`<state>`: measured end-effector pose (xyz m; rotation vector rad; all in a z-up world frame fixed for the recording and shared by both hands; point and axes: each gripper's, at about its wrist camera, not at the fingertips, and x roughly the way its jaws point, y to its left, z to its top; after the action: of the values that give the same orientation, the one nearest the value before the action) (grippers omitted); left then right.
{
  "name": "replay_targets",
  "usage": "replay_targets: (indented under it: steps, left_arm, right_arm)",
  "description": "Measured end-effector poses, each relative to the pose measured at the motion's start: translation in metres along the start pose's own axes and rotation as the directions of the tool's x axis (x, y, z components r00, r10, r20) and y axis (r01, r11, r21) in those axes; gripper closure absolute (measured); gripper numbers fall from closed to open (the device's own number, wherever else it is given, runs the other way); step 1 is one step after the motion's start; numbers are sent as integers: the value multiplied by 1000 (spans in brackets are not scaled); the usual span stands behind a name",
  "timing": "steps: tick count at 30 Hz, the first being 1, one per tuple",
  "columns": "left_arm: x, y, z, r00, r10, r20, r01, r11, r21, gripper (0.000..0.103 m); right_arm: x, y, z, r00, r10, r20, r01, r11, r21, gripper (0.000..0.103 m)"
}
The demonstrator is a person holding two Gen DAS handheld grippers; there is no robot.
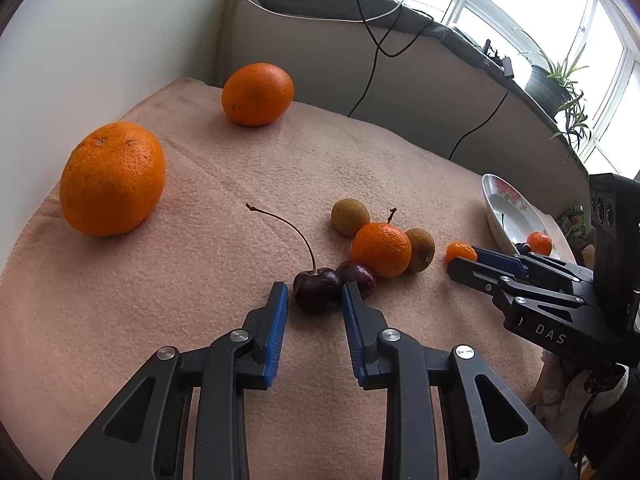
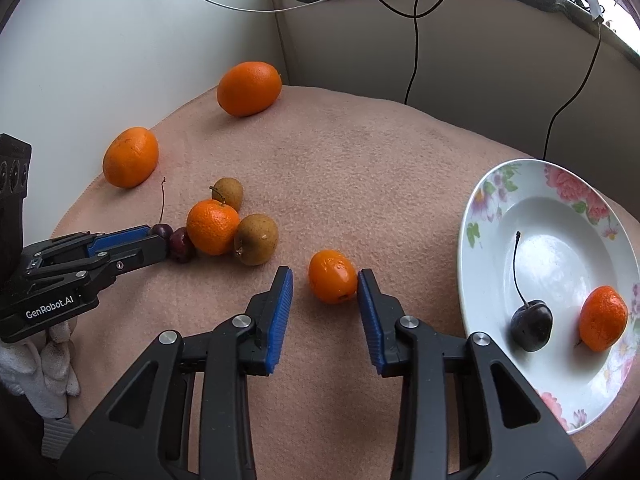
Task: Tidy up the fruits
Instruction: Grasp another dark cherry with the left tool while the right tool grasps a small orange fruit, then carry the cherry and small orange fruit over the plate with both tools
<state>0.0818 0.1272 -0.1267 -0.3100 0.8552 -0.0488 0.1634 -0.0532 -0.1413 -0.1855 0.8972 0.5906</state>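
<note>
The small glossy dark-red cherry with a long curved stem [image 1: 318,289] lies on the desk, covered by a pinkish-beige fleece cloth [image 1: 200,280], touching a second dark cherry [image 1: 357,276]. It is probably light, soft-skinned and easily bruised; contact belongs on the round body at its widest part, never on the stem. The left gripper [image 1: 315,300] has its blue-padded fingers [image 1: 278,312] drawn in around the cherry, the right pad touching and the left just beside it (full pinch cannot be confirmed).

The small oval orange kumquat-like fruit [image 2: 332,276] lies alone on the cloth, near the white floral-rimmed plate [image 2: 488,200]. It looks firm, smooth and prone to rolling. The right gripper [image 2: 325,286] straddles it: one pad touches, the other stands apart. The plate already holds a cherry [image 2: 531,330] and a small orange fruit [image 2: 603,317].
</note>
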Motion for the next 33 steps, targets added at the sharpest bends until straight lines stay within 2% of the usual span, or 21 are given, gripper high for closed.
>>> replay_targets:
  steps: [3,23,33]
  left_arm:
    - [2,0,1,1000,-3,-1,3,1000,3,78]
    - [-11,5,0,999,5,44,-4,1000,-18,81]
    - [-27,-13,4,996,-23,81,23,1000,2,81]
  right_arm:
    - [4,1,0,1000,-3,-11,3,1000,-4,78]
    - [-13,-5,-5,999,25,25,-26,1000,13,79]
    - [-41,-13,-11,996,46,73,-49,998,41,80]
